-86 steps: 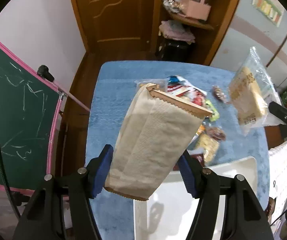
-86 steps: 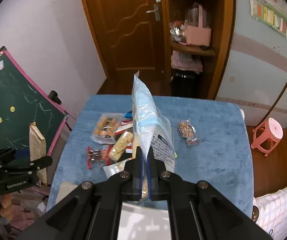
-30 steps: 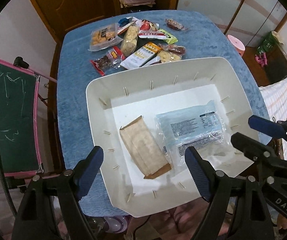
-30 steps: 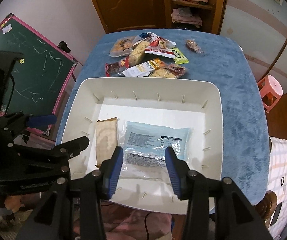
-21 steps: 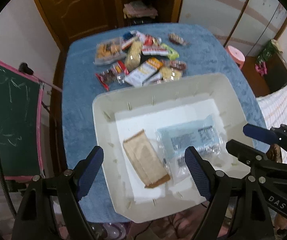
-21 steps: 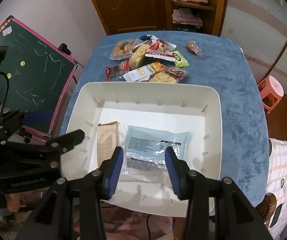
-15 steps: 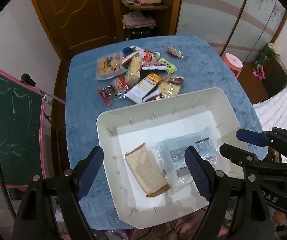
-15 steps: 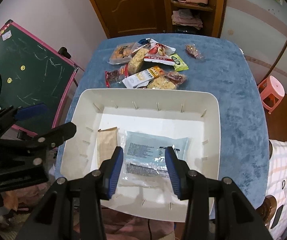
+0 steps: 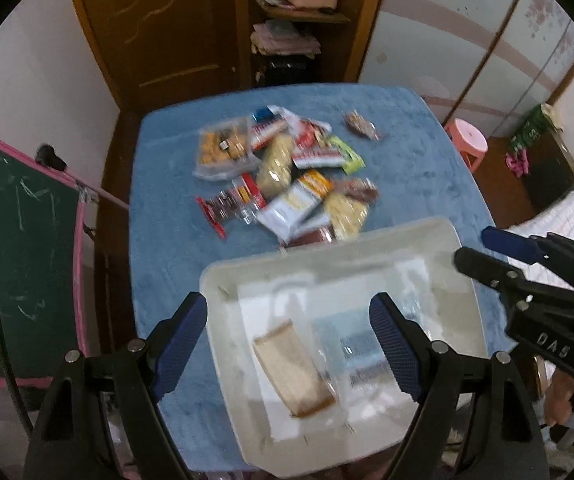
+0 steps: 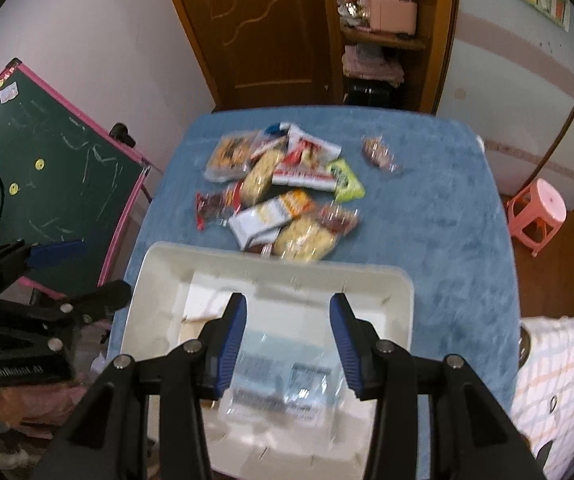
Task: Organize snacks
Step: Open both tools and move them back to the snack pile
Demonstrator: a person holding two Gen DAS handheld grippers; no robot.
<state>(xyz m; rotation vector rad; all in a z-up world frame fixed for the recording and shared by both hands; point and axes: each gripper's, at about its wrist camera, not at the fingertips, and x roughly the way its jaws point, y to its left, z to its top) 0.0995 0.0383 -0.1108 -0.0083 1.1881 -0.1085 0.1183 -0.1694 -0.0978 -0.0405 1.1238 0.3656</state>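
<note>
A white bin (image 9: 223,280) (image 10: 155,264) sits at the near edge of a blue-covered table (image 9: 427,168) (image 10: 447,220). Inside it lie a brown paper packet (image 9: 291,372) and a clear blue snack bag (image 9: 355,348) (image 10: 279,376). Beyond the bin, several loose snack packs (image 9: 287,176) (image 10: 283,192) are heaped mid-table, and one small brown pack (image 9: 361,124) (image 10: 379,154) lies apart to the right. My left gripper (image 9: 289,340) hangs open above the bin, holding nothing. My right gripper (image 10: 287,336) is open too, empty, above the blue bag.
A green chalkboard with a pink frame (image 9: 15,248) (image 10: 47,176) leans left of the table. Behind the table are a wooden door (image 10: 255,28) and shelves (image 9: 299,20). A pink stool (image 10: 535,212) stands on the floor at right.
Both grippers have risen and pulled back from the bin, both still open and empty. The bin now sits lower and smaller in each view, with more of the snack heap showing.
</note>
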